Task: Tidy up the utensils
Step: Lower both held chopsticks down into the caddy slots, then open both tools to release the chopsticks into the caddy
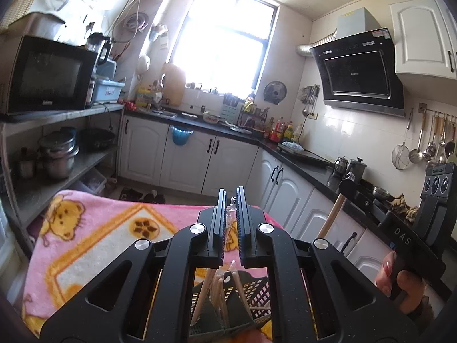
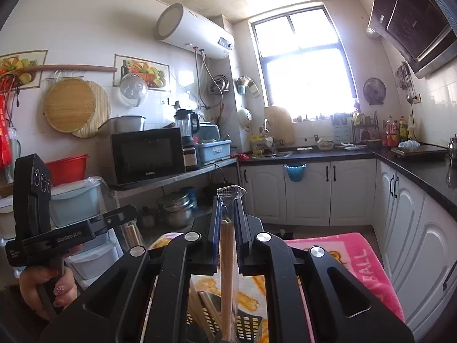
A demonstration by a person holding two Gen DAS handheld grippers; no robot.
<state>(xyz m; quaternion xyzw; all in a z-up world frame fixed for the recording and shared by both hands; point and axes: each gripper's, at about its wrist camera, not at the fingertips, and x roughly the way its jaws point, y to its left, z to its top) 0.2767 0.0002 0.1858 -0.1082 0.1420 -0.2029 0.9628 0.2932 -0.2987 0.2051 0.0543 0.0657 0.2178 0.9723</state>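
Observation:
My left gripper is shut on a clear plastic packet of wooden chopsticks, whose lower end reaches into a dark perforated utensil basket below. My right gripper is shut on another plastic-wrapped pack of wooden chopsticks, held upright, its lower end in the same dark basket. The right gripper and its chopsticks also show at the right of the left wrist view. The left gripper's body shows at the left of the right wrist view.
The basket stands on a table covered with a pink cartoon blanket. Around it are white kitchen cabinets, a black countertop, a shelf with a microwave and pots, and hanging ladles.

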